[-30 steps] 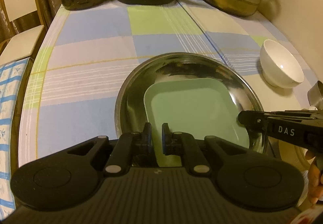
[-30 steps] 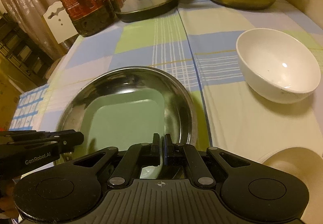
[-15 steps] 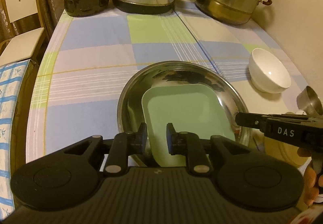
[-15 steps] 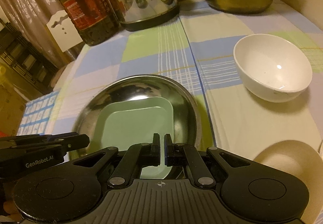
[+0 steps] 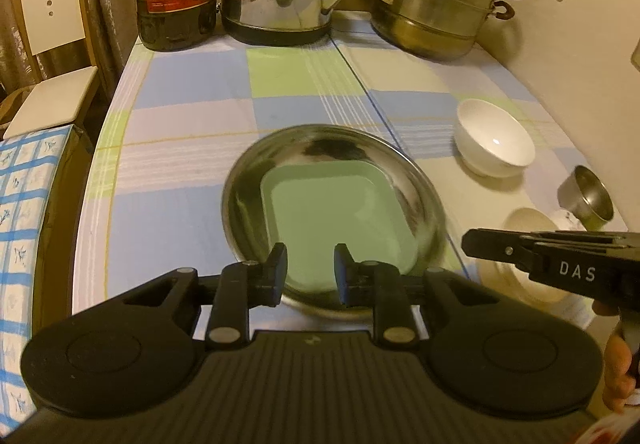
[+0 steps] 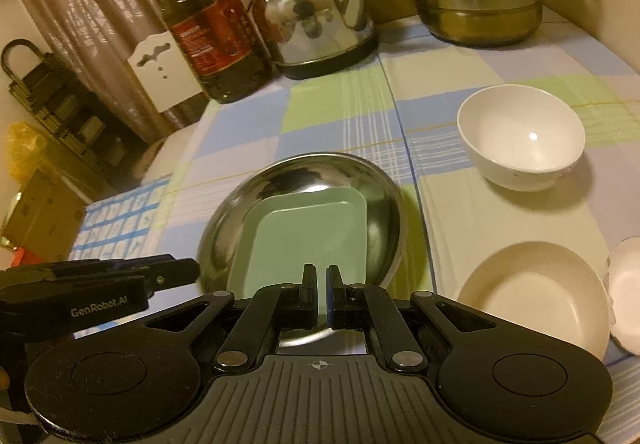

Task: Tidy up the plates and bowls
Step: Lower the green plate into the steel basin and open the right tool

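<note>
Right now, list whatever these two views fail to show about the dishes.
- Green square plate: near edge hidden behind the left gripper, left wrist view.
- Steel basin: near rim covered by the right gripper, right wrist view; its rim is motion-blurred.
- Small white dish: cut off by the right edge.
- Steel cup: contents not visible.

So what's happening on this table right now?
A person holds a gripper in each hand above a checked tablecloth. A green square plate sits inside a round steel dish; neither gripper touches it. The left gripper has just been opening, with nothing between its fingers; the right gripper is shut and empty. A white bowl, a cream plate and a small steel cup lie loose to the right, not yet stacked.
</note>
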`<action>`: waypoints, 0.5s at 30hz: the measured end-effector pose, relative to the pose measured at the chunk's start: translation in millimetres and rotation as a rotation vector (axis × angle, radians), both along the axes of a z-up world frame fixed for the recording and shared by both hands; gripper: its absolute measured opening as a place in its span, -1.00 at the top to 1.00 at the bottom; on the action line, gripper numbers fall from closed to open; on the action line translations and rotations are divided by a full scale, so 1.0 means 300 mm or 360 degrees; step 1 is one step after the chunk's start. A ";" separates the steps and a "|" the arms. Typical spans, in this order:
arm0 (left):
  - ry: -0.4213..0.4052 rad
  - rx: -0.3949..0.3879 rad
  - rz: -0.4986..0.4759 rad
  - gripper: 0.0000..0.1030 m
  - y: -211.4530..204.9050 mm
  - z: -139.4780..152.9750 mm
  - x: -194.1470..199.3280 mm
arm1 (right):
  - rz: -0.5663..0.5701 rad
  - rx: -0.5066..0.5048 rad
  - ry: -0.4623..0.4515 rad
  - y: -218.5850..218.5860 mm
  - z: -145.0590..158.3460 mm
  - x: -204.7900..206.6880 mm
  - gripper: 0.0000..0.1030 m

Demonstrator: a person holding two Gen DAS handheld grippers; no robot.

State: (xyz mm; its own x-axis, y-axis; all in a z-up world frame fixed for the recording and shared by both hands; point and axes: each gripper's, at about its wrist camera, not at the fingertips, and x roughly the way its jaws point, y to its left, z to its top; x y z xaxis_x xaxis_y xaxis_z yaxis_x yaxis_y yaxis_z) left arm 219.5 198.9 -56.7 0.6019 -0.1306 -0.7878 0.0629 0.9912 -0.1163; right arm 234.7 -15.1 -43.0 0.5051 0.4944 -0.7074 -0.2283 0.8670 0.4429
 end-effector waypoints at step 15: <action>0.0056 0.0026 0.0193 0.51 -0.212 0.039 -0.238 | 0.0255 0.0078 0.0022 -0.213 0.041 -0.164 0.26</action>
State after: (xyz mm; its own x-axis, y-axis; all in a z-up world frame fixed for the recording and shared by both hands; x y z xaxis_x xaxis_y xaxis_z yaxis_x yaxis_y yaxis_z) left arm 148.1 135.3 -45.1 0.5842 -0.0453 -0.8103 -0.0614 0.9931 -0.0998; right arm 185.4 -79.1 -30.6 0.4074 0.6018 -0.6869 -0.3554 0.7974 0.4878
